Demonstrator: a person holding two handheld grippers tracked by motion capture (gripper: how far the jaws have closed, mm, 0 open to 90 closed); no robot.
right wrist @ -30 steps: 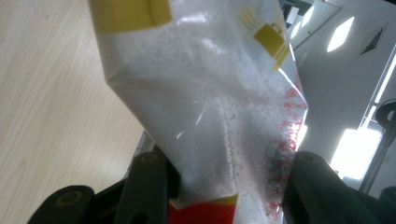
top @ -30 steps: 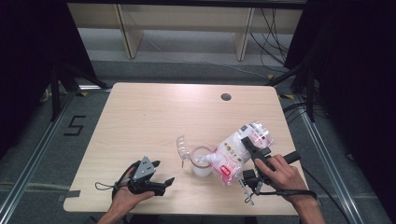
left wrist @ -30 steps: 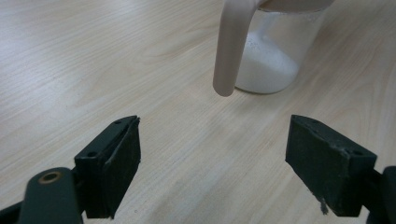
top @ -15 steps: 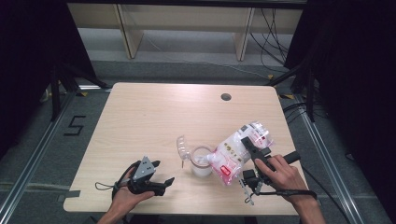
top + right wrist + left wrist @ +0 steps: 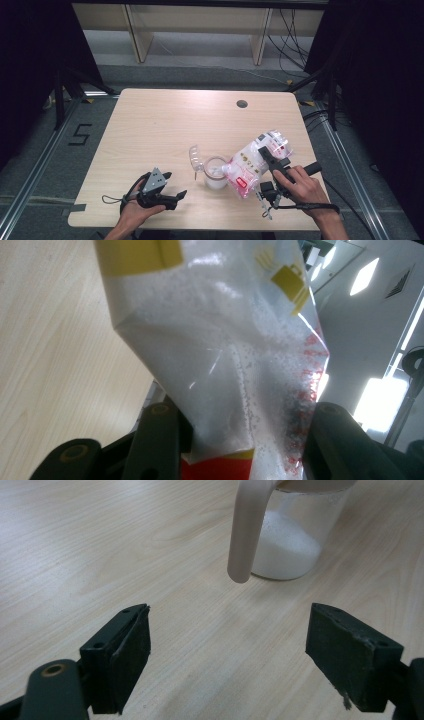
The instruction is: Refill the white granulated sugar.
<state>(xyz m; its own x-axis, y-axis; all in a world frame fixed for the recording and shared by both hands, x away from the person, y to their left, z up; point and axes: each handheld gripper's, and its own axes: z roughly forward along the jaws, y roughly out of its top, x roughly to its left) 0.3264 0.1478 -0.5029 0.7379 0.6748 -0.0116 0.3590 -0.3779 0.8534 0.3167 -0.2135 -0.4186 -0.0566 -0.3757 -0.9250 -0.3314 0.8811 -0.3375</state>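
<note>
- Near the surface's [image 5: 150, 125] front edge, right gripper [image 5: 272, 162] fingers pinch the tilted bag [image 5: 250, 162] over the jar [image 5: 216, 175].
- Jar partly filled; pouring unfinished.
- Left gripper [image 5: 172, 192] fingers spread, empty.

I see my left gripper [image 5: 172, 189] as black with a grey three-cornered plate on top and a black cable looped beneath it, my right gripper [image 5: 268, 161] equally black, its cable trailing across my bare forearm.
</note>
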